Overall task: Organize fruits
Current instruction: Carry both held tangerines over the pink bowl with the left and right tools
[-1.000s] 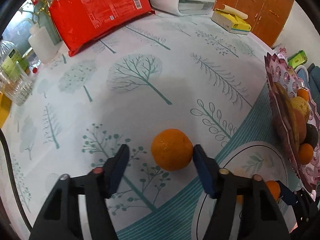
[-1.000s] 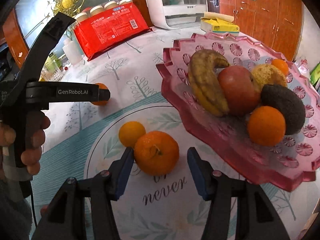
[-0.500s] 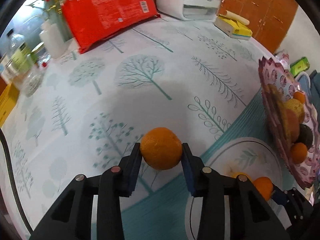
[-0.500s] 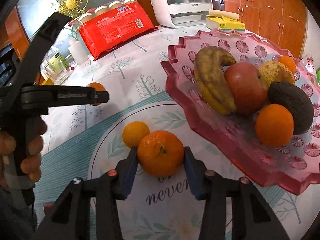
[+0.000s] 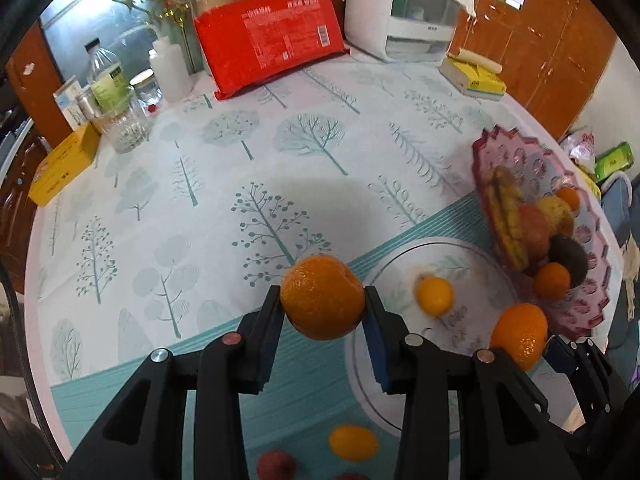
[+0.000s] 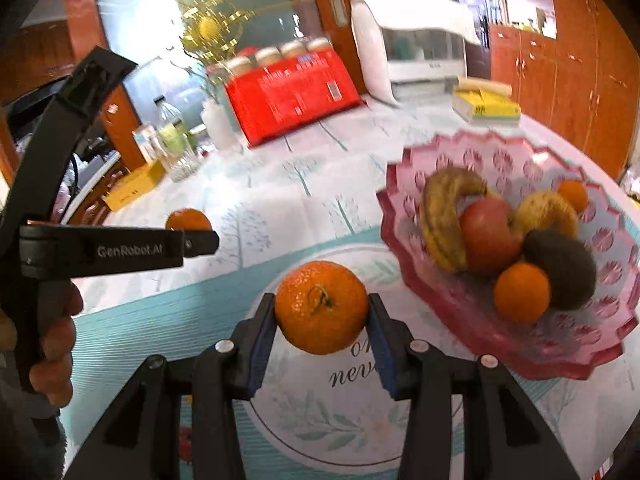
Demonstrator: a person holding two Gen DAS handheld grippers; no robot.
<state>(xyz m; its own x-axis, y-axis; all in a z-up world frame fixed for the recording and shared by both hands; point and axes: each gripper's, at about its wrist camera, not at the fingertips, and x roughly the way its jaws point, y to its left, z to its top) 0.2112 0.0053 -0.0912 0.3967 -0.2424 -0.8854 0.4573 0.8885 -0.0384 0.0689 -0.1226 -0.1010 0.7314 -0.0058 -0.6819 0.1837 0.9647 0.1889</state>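
Two grippers each clamp a fruit: the left gripper has its blue pads pressed against both sides of an orange, lifted off the tree-patterned tablecloth, and the right gripper squeezes a stemmed mandarin the same way, raised above the cloth. Right of both grippers stands a pink fruit dish holding a banana, an apple, an avocado and small oranges. Beyond the left gripper's right finger, a small yellow-orange fruit lies on the cloth's round printed panel.

Left black two-finger gripper and right black two-finger gripper — each clamped on something round, angled downward — bare hand gripping the left handle.
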